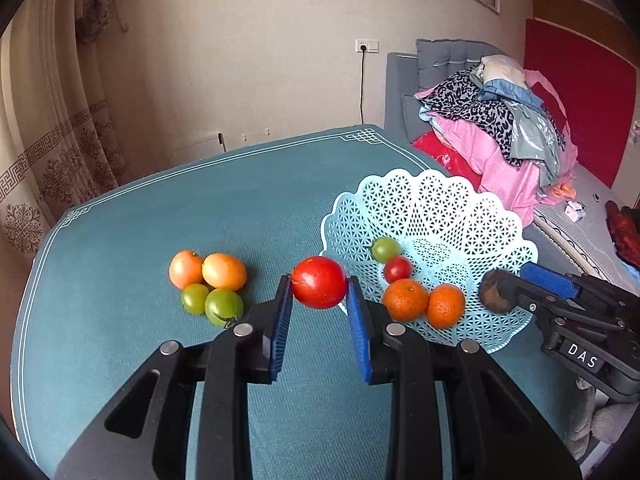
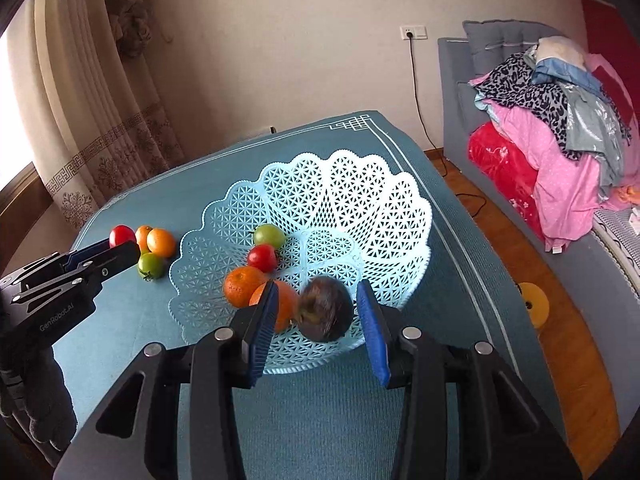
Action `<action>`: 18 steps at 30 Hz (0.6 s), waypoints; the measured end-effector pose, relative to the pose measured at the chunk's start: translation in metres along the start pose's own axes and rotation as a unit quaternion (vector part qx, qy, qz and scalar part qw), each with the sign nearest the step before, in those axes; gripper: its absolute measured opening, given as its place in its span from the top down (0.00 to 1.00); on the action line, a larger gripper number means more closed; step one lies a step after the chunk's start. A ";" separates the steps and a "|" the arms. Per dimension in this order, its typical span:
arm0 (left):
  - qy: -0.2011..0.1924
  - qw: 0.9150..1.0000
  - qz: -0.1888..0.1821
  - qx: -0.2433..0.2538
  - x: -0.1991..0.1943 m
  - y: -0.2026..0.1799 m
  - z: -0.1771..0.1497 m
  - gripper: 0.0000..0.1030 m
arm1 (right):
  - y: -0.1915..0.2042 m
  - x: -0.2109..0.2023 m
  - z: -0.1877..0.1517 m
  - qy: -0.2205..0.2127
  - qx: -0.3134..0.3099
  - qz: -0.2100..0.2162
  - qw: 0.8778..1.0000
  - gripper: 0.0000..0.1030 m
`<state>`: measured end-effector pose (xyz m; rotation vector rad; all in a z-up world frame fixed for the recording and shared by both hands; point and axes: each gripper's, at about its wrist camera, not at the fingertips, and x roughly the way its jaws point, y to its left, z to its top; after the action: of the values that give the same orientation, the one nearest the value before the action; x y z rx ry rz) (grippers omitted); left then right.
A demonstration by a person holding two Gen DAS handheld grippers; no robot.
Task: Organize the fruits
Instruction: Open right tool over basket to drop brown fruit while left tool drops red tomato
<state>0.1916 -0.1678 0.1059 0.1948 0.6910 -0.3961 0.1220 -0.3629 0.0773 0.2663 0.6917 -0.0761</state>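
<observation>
Table [image 1: 120,360]: covered in a teal cloth with a white border line; its far edge and far right corner are seen in both views; the wide stretch of cloth behind the loose fruit is bare.
Basket [image 2: 384,208]: pale blue lattice with a scalloped rim, set near the table's right edge; its far half is unfilled.
Basket contents: a green tomato [image 2: 269,235], a small red tomato [image 2: 262,258] and two oranges [image 1: 406,300] are gathered at the near left side.
Loose fruit: two oranges [image 1: 224,271] and two green tomatoes [image 1: 223,307] are clustered on the cloth, well apart from the basket.
Left tool [image 1: 319,294]: closed on a large red tomato [image 1: 319,287], which is pinched between the blue pads just outside the basket's left rim.
Right tool [image 2: 316,312]: a dark brown round fruit [image 2: 326,308], blurred, is seen between the pads over the basket's near rim, beside the oranges; a gap shows on each side of it, so the jaws stand narrowly apart.
Beyond the right edge: wooden floor, then a grey sofa [image 2: 452,92] piled with clothes [image 2: 560,128].
</observation>
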 end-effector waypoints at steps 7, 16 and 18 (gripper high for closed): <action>0.001 1.000 -0.002 0.015 0.004 -0.014 0.001 0.73 | -0.005 -0.004 0.000 -0.009 0.008 0.003 1.000 0.60; 0.000 0.999 -0.011 0.034 0.009 -0.033 0.002 0.73 | -0.012 -0.011 0.002 -0.027 0.016 -0.007 0.999 0.60; 0.000 0.999 -0.013 0.038 0.010 -0.036 0.003 0.73 | -0.014 -0.011 0.002 -0.029 0.019 -0.010 0.999 0.60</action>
<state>0.1854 -0.2044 0.0994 0.2577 0.6787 -0.4479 0.1125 -0.3770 0.0831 0.2916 0.6365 -0.1160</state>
